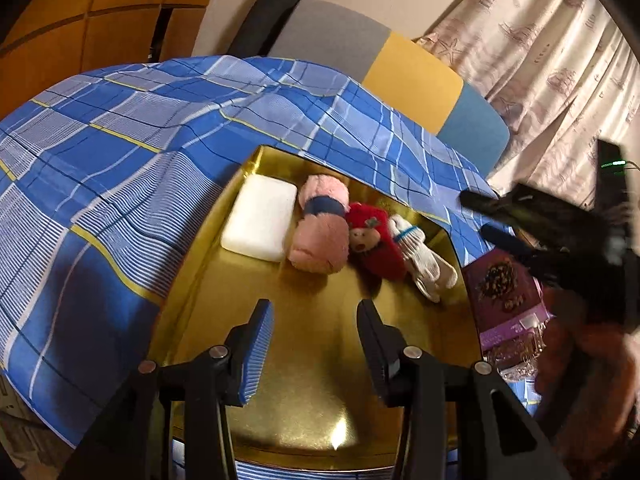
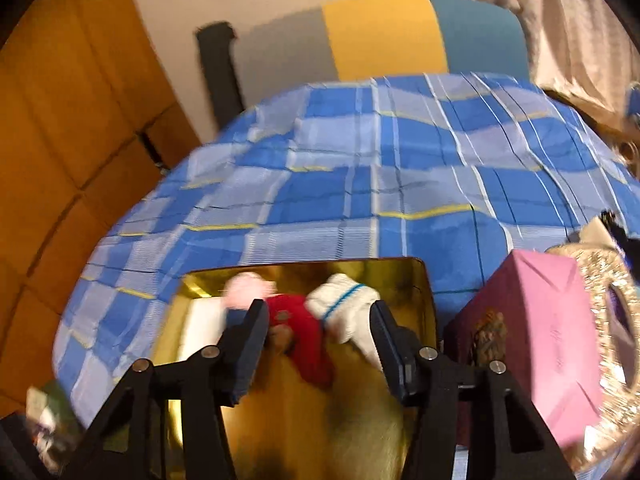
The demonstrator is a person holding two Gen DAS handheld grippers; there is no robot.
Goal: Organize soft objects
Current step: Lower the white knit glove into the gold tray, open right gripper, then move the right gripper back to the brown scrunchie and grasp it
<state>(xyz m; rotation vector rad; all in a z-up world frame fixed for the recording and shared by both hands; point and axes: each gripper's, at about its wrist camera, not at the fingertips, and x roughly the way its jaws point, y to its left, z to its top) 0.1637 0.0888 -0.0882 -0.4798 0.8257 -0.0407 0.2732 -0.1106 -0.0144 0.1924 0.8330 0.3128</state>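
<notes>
A gold tray (image 1: 312, 360) lies on a blue plaid cloth. In its far half, in a row from left to right, lie a white foam block (image 1: 260, 218), a pink rolled plush (image 1: 320, 228), a red plush toy (image 1: 374, 240) and a white glove with a blue stripe (image 1: 420, 256). My left gripper (image 1: 316, 320) is open and empty above the tray's near half. My right gripper (image 2: 320, 324) is open and empty just short of the red plush toy (image 2: 308, 332) and the white glove (image 2: 348, 308). It also shows in the left wrist view (image 1: 496, 216) at the right, blurred.
A purple box (image 2: 552, 332) stands right of the tray (image 2: 420, 292), with a glittery ring-shaped thing (image 2: 616, 320) beyond it. The plaid cloth (image 1: 100, 184) covers the surface. A grey, yellow and teal headboard (image 1: 412, 76), curtains (image 1: 552, 52) and a wooden wardrobe (image 2: 60, 140) stand behind.
</notes>
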